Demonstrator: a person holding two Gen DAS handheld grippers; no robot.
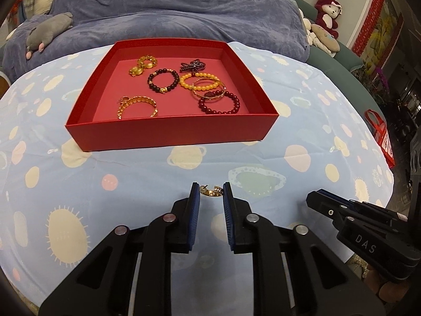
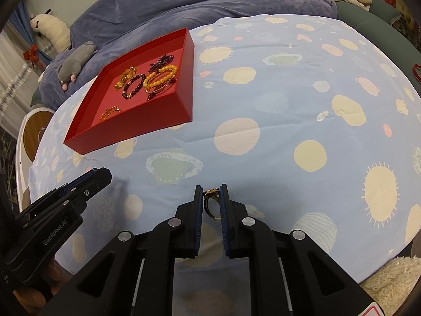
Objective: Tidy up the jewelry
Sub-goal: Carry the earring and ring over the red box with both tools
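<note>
Most bracelets already sit in the red box (image 1: pixel 168 134) at the upper middle, and my left tongs (image 1: pixel 211 192) pinch a gold earring (image 1: pixel 210 191) while my right tongs (image 2: pixel 211 193) pinch a ring (image 2: pixel 212 205), both low in their frames, not boxed yet.

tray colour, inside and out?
The tray is red outside, with a lighter pinkish-red floor. It shows best in the left wrist view.

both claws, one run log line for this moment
left claw: shut on gold earring | right claw: shut on ring | red box: holds bracelets
</note>
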